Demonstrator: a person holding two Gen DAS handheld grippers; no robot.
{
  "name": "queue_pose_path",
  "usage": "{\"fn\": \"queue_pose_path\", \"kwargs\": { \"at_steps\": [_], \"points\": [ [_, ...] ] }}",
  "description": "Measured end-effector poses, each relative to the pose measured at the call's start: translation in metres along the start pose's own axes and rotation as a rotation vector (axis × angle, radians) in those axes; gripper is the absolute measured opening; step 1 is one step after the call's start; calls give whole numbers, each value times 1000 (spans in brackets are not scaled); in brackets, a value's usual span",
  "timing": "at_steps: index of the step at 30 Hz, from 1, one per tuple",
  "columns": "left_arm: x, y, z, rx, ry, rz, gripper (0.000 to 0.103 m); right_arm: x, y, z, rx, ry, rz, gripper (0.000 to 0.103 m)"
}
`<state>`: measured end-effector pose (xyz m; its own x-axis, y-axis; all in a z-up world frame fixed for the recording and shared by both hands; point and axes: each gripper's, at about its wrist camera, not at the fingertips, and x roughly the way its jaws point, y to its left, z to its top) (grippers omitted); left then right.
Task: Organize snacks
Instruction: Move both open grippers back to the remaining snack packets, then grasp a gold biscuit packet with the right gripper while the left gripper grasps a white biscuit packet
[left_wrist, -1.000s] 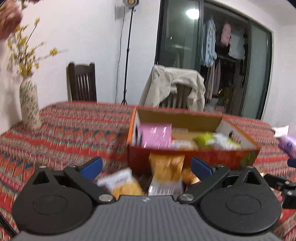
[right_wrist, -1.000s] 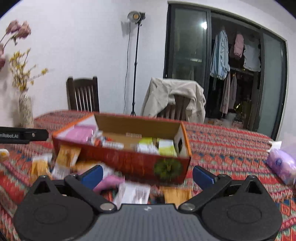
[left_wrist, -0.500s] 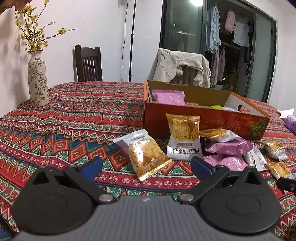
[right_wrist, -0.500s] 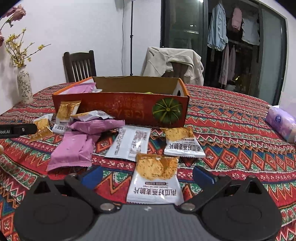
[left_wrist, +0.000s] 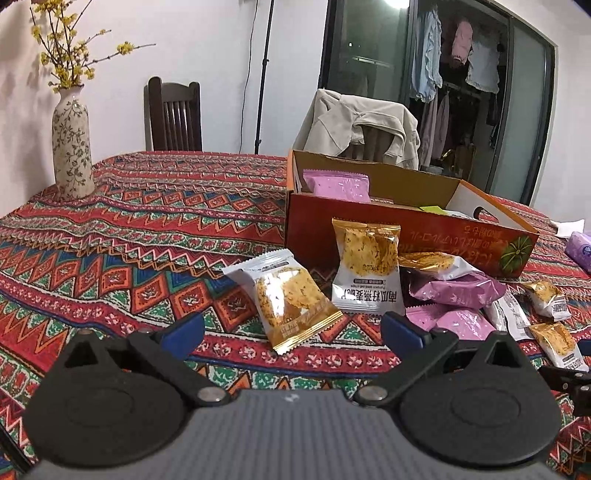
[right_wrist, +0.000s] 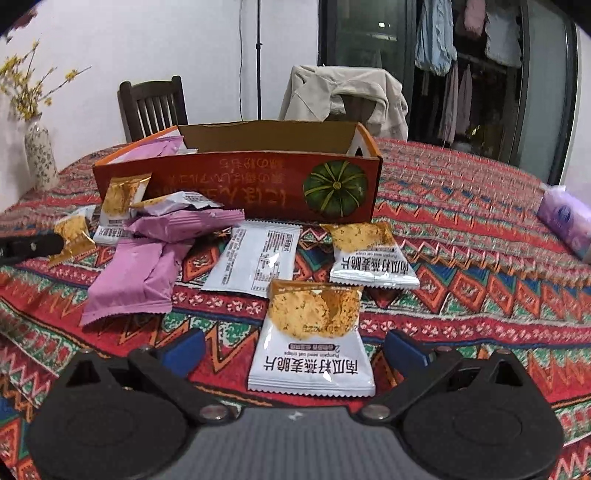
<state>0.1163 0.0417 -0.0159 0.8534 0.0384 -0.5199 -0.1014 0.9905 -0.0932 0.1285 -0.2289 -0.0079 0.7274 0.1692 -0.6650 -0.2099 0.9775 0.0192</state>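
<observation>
Currently both hand-held grippers, left (left_wrist: 291, 326) and right (right_wrist: 295, 345), gape wide, empty. Pumpkin-seed crisp packets (right_wrist: 312, 332) lie on the bench before the orange box (right_wrist: 240, 184); slippery wrappers could slide from a shallow pinch.

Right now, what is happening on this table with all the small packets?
A person is sorting snacks with two hand-held tongs. Both the left tongs and the right tongs are open and hold nothing. An orange cardboard box stands on the patterned tablecloth with a pink packet already inside. Many packets lie loose in front of it. The right tongs point at a crisp packet close ahead.
</observation>
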Motion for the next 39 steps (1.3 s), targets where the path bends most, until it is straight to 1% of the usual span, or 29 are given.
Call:
{"fn": "queue_pose_path", "kwargs": {
  "at_steps": [9,16,21,24,27,28,29,30,32,34,36,39],
  "points": [
    [8,6,2,-35,51,-13,103,1,0,1,-5,4,7,103],
    [5,-1,-1,5,31,1,103,1,0,1,-10,8,10,103],
    [6,2,0,-10,38,-10,103,0,-2,1,4,-2,8,101],
    [7,2,1,-12,54,-18,103,-1,-3,1,13,-12,-9,96],
    [9,3,1,-14,66,-19,103,-2,-3,1,16,-24,-19,86],
    [10,3,1,-17,70,-20,103,-3,-3,1,15,-32,-19,77],
    [11,4,1,-21,74,-20,103,-5,-3,2,12,-40,-20,60],
    [12,5,1,-28,79,-21,103,-6,-2,4,10,-42,-17,51],
    [13,7,2,-41,89,-23,103,-6,2,6,-6,-40,-30,44],
    [14,9,2,-58,97,-19,103,-8,5,8,-29,-56,-46,40],
    [14,10,2,-63,101,-13,103,-14,7,11,-40,-90,-47,39],
    [14,5,4,-35,107,17,103,-24,7,15,-42,-139,-40,39]
  ]
}}
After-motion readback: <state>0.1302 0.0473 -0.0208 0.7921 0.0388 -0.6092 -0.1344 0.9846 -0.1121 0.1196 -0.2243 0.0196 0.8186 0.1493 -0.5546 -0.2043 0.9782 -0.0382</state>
